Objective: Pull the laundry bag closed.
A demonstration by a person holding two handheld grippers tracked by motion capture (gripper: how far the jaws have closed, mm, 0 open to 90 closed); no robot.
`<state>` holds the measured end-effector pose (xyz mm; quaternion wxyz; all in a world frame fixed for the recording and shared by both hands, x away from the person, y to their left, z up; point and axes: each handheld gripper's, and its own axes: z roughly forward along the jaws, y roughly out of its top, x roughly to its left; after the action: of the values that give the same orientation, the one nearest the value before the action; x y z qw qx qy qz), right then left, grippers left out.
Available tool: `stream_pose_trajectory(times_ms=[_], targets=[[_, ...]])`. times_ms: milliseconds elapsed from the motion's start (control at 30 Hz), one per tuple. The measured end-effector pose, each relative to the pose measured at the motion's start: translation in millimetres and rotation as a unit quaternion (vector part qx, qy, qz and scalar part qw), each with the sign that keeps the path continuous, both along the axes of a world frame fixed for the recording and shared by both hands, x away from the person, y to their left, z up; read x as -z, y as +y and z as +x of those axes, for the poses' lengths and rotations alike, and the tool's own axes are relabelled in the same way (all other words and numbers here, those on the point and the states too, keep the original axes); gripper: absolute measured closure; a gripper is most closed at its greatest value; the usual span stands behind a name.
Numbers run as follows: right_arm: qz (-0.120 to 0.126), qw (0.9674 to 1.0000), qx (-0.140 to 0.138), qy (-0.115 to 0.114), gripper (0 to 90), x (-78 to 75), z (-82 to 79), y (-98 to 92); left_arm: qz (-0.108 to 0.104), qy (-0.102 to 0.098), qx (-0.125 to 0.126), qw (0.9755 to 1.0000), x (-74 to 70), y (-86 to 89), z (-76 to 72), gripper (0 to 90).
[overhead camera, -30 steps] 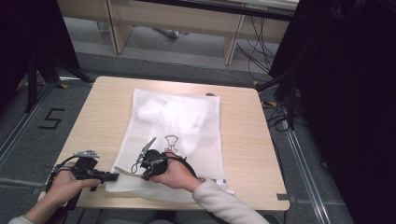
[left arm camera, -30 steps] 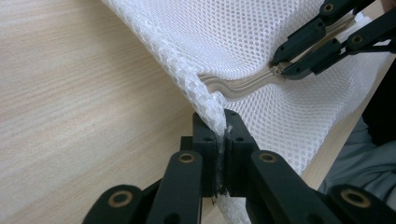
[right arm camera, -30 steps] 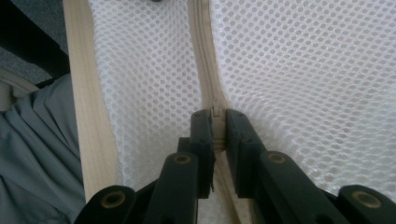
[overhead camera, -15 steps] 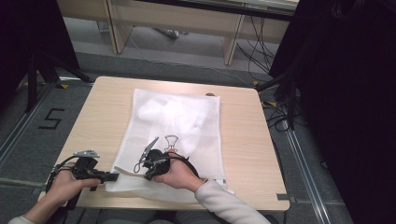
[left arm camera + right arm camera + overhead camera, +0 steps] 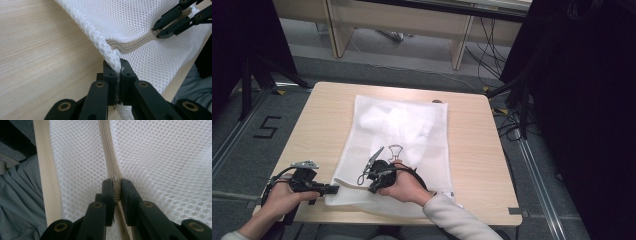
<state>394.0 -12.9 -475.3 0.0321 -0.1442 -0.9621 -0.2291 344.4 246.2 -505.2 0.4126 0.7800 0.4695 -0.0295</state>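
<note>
A white mesh laundry bag lies flat on the wooden table, with white cloth inside its far end. My left gripper is shut on the bag's near left corner, and the mesh runs up between its jaws. My right gripper sits just to the right on the bag's near edge, shut on the zipper pull of the beige zipper. In the left gripper view the right gripper pinches the zipper band a short way off.
The table's near edge runs close beside the zipper, with the person's grey clothing beyond it. Bare wood lies left of the bag and more to its right. Desk legs and cables stand on the floor behind.
</note>
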Motion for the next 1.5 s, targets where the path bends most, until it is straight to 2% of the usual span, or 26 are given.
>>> stream_pose_trajectory(times_ms=[167, 200, 267, 300, 367, 533, 567, 600, 633, 667, 733, 767, 800, 967, 1000, 1033, 1067, 1100, 1167, 1233, 1267, 1300, 1333, 1433, 1467, 1500], targets=[[0.000, 1.0000, -0.004, -0.001, 82.3, -0.9, 0.6, -2.0, -0.002, 0.001, -0.002, 1.0000, 0.3, -0.5, 0.0, 85.2], [-0.015, 0.9996, 0.020, 0.012, 82.3, -3.0, -2.5, -2.7, -0.001, 0.000, -0.002, 1.0000, 0.2, -0.5, 0.0, 85.2], [-0.003, 1.0000, 0.001, 0.003, 82.3, -1.4, -0.4, -3.5, -0.002, 0.000, -0.001, 1.0000, 0.3, -0.7, -0.1, 85.2], [0.000, 1.0000, 0.003, 0.006, 82.3, -0.6, -0.7, -3.6, 0.001, 0.000, 0.001, 1.0000, 0.1, -0.4, 0.0, 85.2], [-0.007, 1.0000, 0.001, 0.003, 82.3, -1.0, -0.4, -4.5, 0.000, 0.002, -0.001, 1.0000, 0.0, -0.4, 0.0, 85.2], [-0.004, 1.0000, 0.002, 0.006, 82.3, -2.0, 0.2, -7.5, 0.000, -0.001, -0.003, 1.0000, 0.2, -0.7, -0.2, 85.2], [-0.007, 1.0000, 0.000, 0.004, 82.3, -2.1, 0.5, -8.0, 0.005, 0.008, 0.007, 0.9999, -0.9, 0.7, 0.5, 85.2], [-0.007, 1.0000, -0.003, 0.003, 82.3, -1.9, 0.7, -8.4, 0.005, 0.006, 0.004, 1.0000, -0.8, 0.4, 0.2, 85.2], [-0.008, 1.0000, 0.001, 0.004, 82.4, -2.2, 0.2, -8.8, 0.000, -0.002, -0.003, 1.0000, 0.3, -0.7, -0.2, 85.2], [-0.008, 1.0000, -0.002, 0.004, 82.4, -2.3, 0.3, -9.2, 0.006, 0.002, 0.000, 1.0000, -0.6, -0.3, -0.1, 85.3], [-0.007, 1.0000, 0.001, 0.005, 82.3, -2.9, 0.2, -10.1, 0.000, -0.001, -0.002, 1.0000, 0.1, -0.8, -0.2, 85.2], [-0.006, 1.0000, 0.001, 0.005, 82.4, -3.1, 0.3, -10.3, 0.006, 0.002, 0.000, 1.0000, -0.6, -0.3, -0.1, 85.3], [-0.008, 1.0000, 0.002, 0.005, 82.3, -3.1, 0.1, -10.4, 0.000, -0.001, -0.003, 1.0000, 0.2, -0.7, -0.2, 85.3], [-0.009, 0.9999, 0.002, 0.005, 82.4, -3.3, 0.0, -12.3, 0.005, 0.000, -0.002, 1.0000, -0.3, -0.5, -0.3, 85.3], [-0.012, 0.9999, 0.006, 0.006, 82.4, -3.8, -0.5, -12.8, 0.002, 0.003, 0.003, 1.0000, -0.4, 0.1, 0.1, 85.3], [-0.009, 0.9999, 0.004, 0.006, 82.4, -3.8, 0.0, -13.6, 0.007, 0.007, 0.007, 0.9999, -1.2, 0.7, 0.4, 85.3], [-0.009, 0.9999, 0.004, 0.005, 82.4, -4.0, 0.1, -14.1, 0.002, 0.001, -0.001, 1.0000, -0.3, -0.3, -0.2, 85.3], [-0.008, 1.0000, 0.001, 0.005, 82.4, -3.7, 0.4, -14.6, 0.007, 0.001, -0.002, 1.0000, -0.8, -0.3, -0.3, 85.3], [-0.010, 0.9999, 0.006, 0.004, 82.4, -4.1, 0.1, -15.7, 0.009, 0.007, 0.007, 0.9999, -1.2, 1.2, 0.4, 85.3], [-0.009, 0.9999, 0.006, 0.005, 82.4, -4.8, 0.3, -17.2, 0.000, 0.000, -0.001, 1.0000, 0.0, -0.3, -0.2, 85.3], [-0.007, 1.0000, 0.003, 0.003, 82.4, -4.3, 0.5, -17.5, 0.007, 0.007, 0.005, 0.9999, -1.2, 0.7, 0.3, 85.3], [-0.009, 0.9999, 0.004, 0.003, 82.4, -4.8, 0.4, -18.1, 0.008, 0.005, 0.005, 0.9999, -1.0, 0.9, 0.2, 85.3], [-0.009, 0.9999, 0.005, 0.004, 82.4, -5.0, 0.4, -18.5, 0.000, -0.001, -0.003, 1.0000, 0.3, -0.6, -0.2, 85.3], [-0.008, 0.9999, 0.012, 0.006, 82.4, -5.0, -0.2, -18.9, 0.001, 0.001, 0.000, 1.0000, -0.1, -0.2, 0.0, 85.3], [-0.008, 0.9999, 0.012, 0.006, 82.4, -5.2, -0.3, -18.9, 0.007, 0.006, 0.004, 0.9999, -1.0, 0.7, 0.2, 85.3], [-0.008, 0.9999, 0.012, 0.006, 82.4, -5.4, -0.4, -18.9, 0.003, -0.001, 0.000, 1.0000, 0.0, 0.1, -0.1, 85.3]])
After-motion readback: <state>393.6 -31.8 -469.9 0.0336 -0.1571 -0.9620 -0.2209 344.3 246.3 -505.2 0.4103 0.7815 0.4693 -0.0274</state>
